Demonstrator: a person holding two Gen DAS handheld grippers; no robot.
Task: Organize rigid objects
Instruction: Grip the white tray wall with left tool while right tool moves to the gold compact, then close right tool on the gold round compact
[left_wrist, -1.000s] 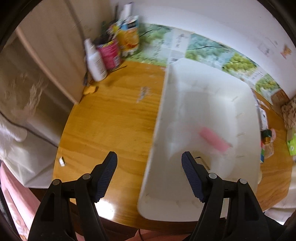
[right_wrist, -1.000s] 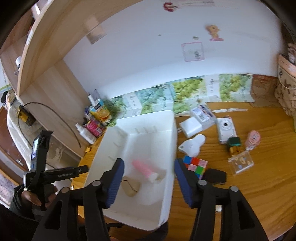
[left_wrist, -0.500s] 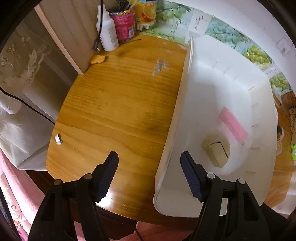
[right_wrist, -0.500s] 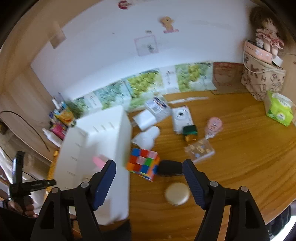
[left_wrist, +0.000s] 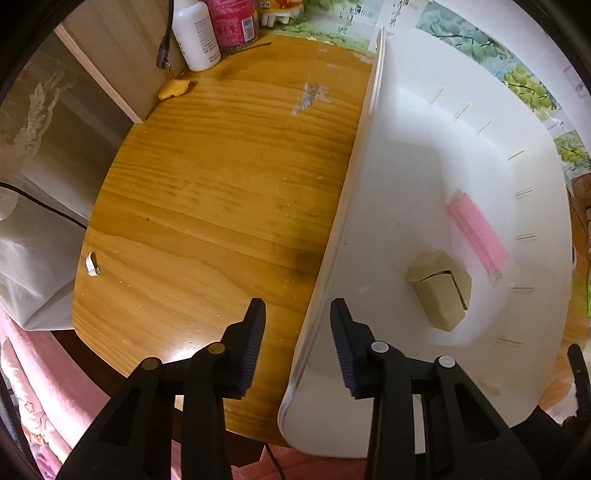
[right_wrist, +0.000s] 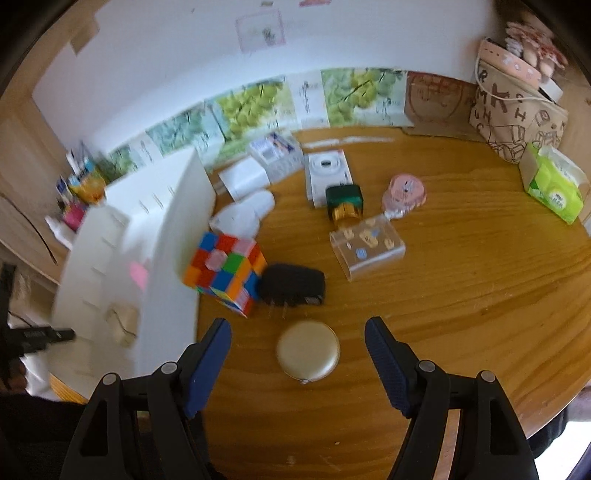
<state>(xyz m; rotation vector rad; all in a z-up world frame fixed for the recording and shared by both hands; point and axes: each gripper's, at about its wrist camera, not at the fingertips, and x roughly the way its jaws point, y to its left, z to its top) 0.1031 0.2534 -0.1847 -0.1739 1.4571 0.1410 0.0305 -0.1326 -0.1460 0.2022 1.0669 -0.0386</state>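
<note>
Right gripper (right_wrist: 298, 363): wide open, holding nothing, up over the wooden table (right_wrist: 461, 295).
Next thing to grab, I think: the round gold case (right_wrist: 307, 349). It lies flat on the table, right in front of the right gripper and lined up between its two fingers, but not touching them.
Long side: the case is round, so it has no long side. The fingers can close on it from any way.
Which hand is nearer: the right one, by a lot. The left wrist view does not show the case at all.
Just past the case: a black charger plug (right_wrist: 291, 285), with a color cube (right_wrist: 225, 271) touching its left end. Both are farther from the right gripper than the case.
Farther off: a clear box with stickers (right_wrist: 367, 246), a white camera (right_wrist: 328, 173) and a pink toy (right_wrist: 403, 192).
Left gripper (left_wrist: 297, 349): partly open, one finger on each side of the white bin's (left_wrist: 332, 258) near wall. I cannot tell if the pads touch the wall.
Inside the bin: a small cardboard box (left_wrist: 441, 290) and a pink brush (left_wrist: 476, 232), ahead and to the right of the left gripper.
Where the case must go: to the bin, which stands to the left of the right gripper.
Watch out: the plug sits near the case, so a sloppy reach could bump it.
</note>
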